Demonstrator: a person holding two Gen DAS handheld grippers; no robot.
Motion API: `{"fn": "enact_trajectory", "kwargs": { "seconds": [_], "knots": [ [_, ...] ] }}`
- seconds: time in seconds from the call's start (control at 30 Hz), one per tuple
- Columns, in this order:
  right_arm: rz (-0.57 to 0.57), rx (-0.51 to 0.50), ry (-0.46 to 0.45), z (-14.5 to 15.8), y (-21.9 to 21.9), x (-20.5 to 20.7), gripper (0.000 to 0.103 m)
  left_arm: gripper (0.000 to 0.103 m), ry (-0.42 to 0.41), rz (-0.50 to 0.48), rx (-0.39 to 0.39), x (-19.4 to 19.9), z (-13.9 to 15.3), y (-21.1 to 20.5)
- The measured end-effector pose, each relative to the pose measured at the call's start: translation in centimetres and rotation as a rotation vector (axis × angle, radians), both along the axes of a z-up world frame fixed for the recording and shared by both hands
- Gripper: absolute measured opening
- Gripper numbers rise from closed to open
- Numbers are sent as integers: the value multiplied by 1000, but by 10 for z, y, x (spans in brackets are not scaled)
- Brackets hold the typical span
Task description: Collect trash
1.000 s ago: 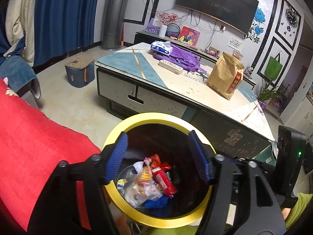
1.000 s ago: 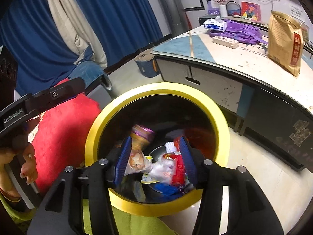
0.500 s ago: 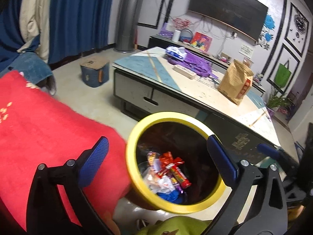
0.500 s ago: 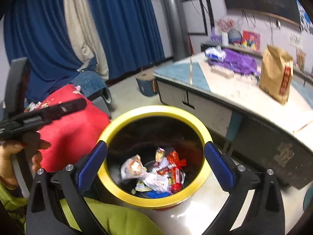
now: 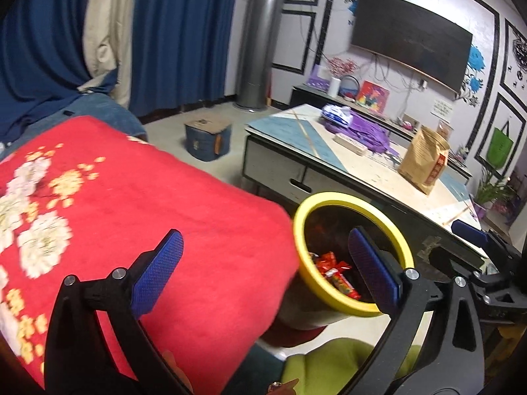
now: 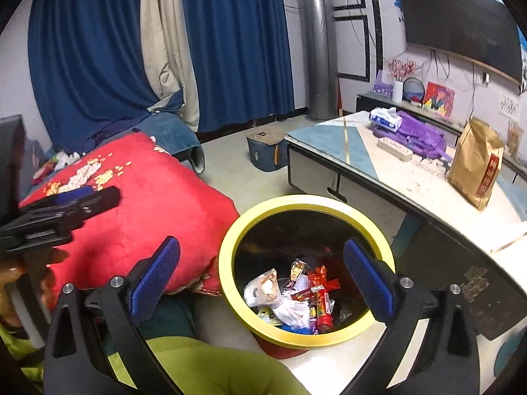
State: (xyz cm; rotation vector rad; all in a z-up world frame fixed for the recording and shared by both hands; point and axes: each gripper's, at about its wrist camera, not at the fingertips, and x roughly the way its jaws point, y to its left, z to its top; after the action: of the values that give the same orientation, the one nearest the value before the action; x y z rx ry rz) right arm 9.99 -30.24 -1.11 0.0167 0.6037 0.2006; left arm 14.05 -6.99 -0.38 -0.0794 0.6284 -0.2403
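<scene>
A yellow-rimmed trash bin [image 6: 378, 223] stands on the floor and holds several snack wrappers [image 6: 296, 296]. In the left wrist view the bin [image 5: 329, 197] sits at lower right with red wrappers [image 5: 332, 270] inside. My right gripper [image 6: 262, 276] is open and empty above the bin's near side. My left gripper [image 5: 266, 271] is open and empty, over the edge of the red blanket and the bin's left rim. The left gripper's body also shows in the right wrist view [image 6: 59, 210], held by a hand.
A red flowered blanket [image 5: 115, 204] covers the seat left of the bin. A low table [image 6: 411, 177] behind carries a brown paper bag [image 6: 477, 168], a purple bag [image 6: 418, 131] and a tissue pack [image 6: 385, 118]. A blue box [image 6: 266, 151] stands on the floor.
Both grippers opened and drew back and up from the bin. The wrapper held by the right gripper dropped into the bin. The left gripper swung left over the blanket.
</scene>
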Motion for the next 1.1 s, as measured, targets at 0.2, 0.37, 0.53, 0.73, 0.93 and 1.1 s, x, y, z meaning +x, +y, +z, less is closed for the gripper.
{"fn": "enact_trajectory", "kwargs": {
  "seconds": [0.2, 0.37, 0.53, 0.73, 0.93, 1.1],
  "knots": [
    [-18, -62, -176, 1, 27, -18, 97, 92, -57, 54, 2, -27, 4, 26],
    [-59, -60, -282, 0, 43, -35, 97, 92, -127, 86, 9, -54, 6, 41],
    [-52, -31, -332, 2, 53, -52, 97, 92, -181, 102, 34, -74, 5, 46],
    [-5, -11, -343, -1, 58, -56, 97, 92, -199, 107, 8, -82, -1, 54],
    [-8, -2, -336, -2, 58, -56, 97, 92, -212, 104, 12, -83, -1, 53],
    [5, -7, -337, -3, 59, -56, 97, 92, -215, 106, 12, -83, -1, 53]
  ]
}}
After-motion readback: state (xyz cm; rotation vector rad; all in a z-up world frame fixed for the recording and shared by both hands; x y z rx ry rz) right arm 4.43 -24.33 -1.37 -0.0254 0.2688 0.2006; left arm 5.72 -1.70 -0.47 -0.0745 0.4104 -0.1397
